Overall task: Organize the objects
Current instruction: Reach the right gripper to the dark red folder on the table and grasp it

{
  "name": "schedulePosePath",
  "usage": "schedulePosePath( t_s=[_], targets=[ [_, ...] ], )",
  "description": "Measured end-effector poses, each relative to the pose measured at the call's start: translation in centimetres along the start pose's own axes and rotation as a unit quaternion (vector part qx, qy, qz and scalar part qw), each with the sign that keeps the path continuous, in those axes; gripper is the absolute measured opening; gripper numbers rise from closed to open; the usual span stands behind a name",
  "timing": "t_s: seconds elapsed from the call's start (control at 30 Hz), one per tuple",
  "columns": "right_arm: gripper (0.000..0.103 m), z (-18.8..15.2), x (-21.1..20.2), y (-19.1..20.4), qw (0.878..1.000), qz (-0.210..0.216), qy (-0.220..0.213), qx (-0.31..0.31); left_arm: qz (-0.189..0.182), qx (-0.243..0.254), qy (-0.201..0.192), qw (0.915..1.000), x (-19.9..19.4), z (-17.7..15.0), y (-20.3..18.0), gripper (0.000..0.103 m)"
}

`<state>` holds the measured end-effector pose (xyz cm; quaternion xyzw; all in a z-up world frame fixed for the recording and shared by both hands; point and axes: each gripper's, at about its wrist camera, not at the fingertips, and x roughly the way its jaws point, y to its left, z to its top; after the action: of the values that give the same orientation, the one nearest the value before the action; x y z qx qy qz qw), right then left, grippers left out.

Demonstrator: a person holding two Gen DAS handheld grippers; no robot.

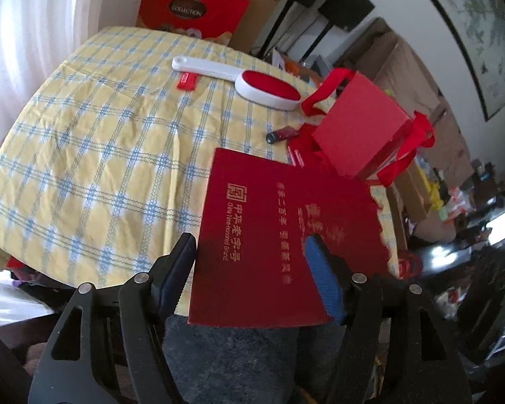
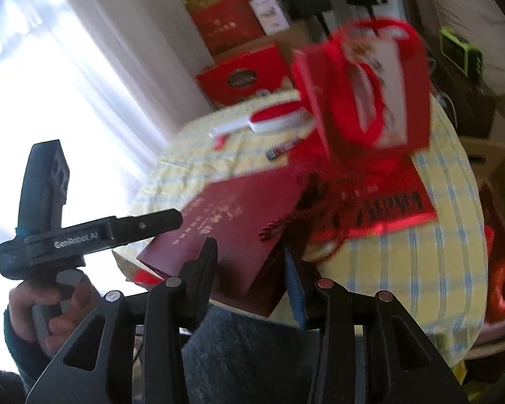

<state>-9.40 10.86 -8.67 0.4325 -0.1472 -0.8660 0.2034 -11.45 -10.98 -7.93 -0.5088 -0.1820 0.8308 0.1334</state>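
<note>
A dark red gift bag with gold Chinese lettering (image 1: 272,235) lies flat, overhanging the near edge of the checked table (image 1: 94,155). My left gripper (image 1: 252,262) straddles its near end, jaws wide, one finger on each side; I cannot tell if it grips. In the right wrist view the same bag (image 2: 229,222) sits between the fingers of my right gripper (image 2: 252,262), also wide apart. The left gripper's body (image 2: 84,232) shows at the left of that view. A bright red gift bag with ribbon handles (image 1: 360,128) (image 2: 363,91) stands behind it.
A white lint brush with a red pad (image 1: 249,84) lies at the table's far side, with a small red clip (image 1: 187,80) and a dark lipstick tube (image 1: 281,134) near it. A red banner (image 2: 387,208) lies at the right. Red boxes (image 1: 192,6) stand behind.
</note>
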Motion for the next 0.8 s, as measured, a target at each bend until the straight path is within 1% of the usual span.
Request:
schedulePosePath(
  t_s=[0.03,0.07,0.2,0.3,0.4,0.47,0.57,0.63,0.7,0.8],
  targets=[
    [0.043,-0.4,0.2,-0.5,1.0,0.0,0.005,0.007,0.002,0.0,-0.005,1.0,0.0,-0.2,-0.1,0.057],
    [0.043,-0.7,0.5,-1.0,1.0,0.002,0.01,0.014,0.005,0.001,-0.005,1.0,0.0,-0.3,-0.1,0.057],
    [0.043,-2.0,1.0,-2.3,0.999,-0.01,0.015,0.029,0.019,0.007,0.0,0.9998,0.1,-0.6,0.1,0.057],
    [0.043,-2.2,0.9,-3.1,0.999,-0.009,0.014,0.039,0.033,0.004,0.002,0.9994,0.1,-0.7,0.8,0.057],
    [0.046,-2.4,0.6,-3.4,0.999,-0.011,0.009,0.042,0.049,-0.002,0.006,0.9988,0.4,-0.7,1.6,0.057],
    [0.049,-2.4,0.8,-3.6,0.999,-0.014,0.011,0.042,0.048,-0.004,0.011,0.9988,0.9,-0.7,2.0,0.057],
    [0.051,-2.6,1.5,-3.7,0.999,-0.012,0.02,0.045,0.045,0.004,0.021,0.9987,1.7,-1.1,1.7,0.058],
    [0.051,-2.8,1.9,-3.6,0.999,-0.008,0.027,0.045,0.043,0.012,0.029,0.9986,2.4,-1.4,1.3,0.058],
    [0.052,-3.0,2.2,-3.2,0.999,-0.005,0.029,0.038,0.033,0.022,0.037,0.9985,2.9,-1.7,0.9,0.058],
    [0.052,-3.0,2.5,-2.8,0.999,-0.001,0.029,0.027,0.023,0.028,0.039,0.9986,3.3,-2.0,0.4,0.059]
  ],
)
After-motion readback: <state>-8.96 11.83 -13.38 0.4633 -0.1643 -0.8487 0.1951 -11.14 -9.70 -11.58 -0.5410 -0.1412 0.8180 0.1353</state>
